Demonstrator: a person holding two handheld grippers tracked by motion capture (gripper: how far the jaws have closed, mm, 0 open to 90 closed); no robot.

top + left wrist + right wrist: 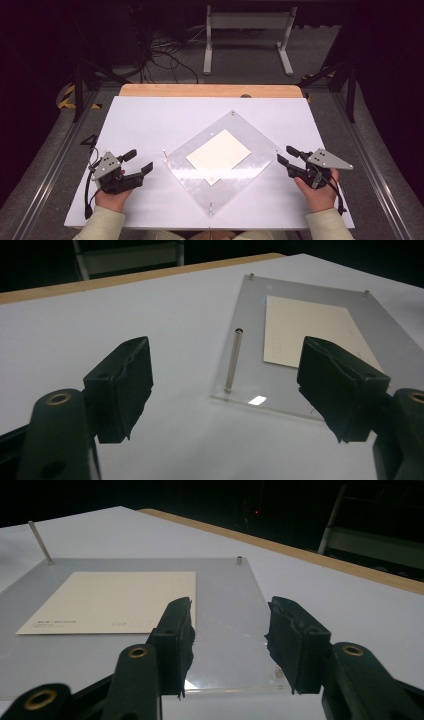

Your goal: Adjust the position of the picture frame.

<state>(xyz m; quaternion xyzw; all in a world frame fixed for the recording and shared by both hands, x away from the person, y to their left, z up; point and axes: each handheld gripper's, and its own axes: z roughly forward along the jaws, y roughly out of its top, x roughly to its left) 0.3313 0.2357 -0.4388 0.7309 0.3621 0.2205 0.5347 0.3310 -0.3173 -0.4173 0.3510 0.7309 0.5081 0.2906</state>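
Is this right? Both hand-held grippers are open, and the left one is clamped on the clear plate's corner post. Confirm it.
Not quite. The left hand-held gripper is open, clamped on nothing: the left gripper view shows the post standing free at the clear plate corner, beyond its jaws. The right hand-held gripper is open too.

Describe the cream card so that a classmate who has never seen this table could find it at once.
Start at the white table. At its middle lies a clear acrylic plate, turned like a diamond, with metal pins at its corners. The cream card lies flat at the plate's middle, the one opaque, pale yellow rectangle there.

Left gripper (140, 161) and right gripper (284, 154) hover, jaws apart, empty.
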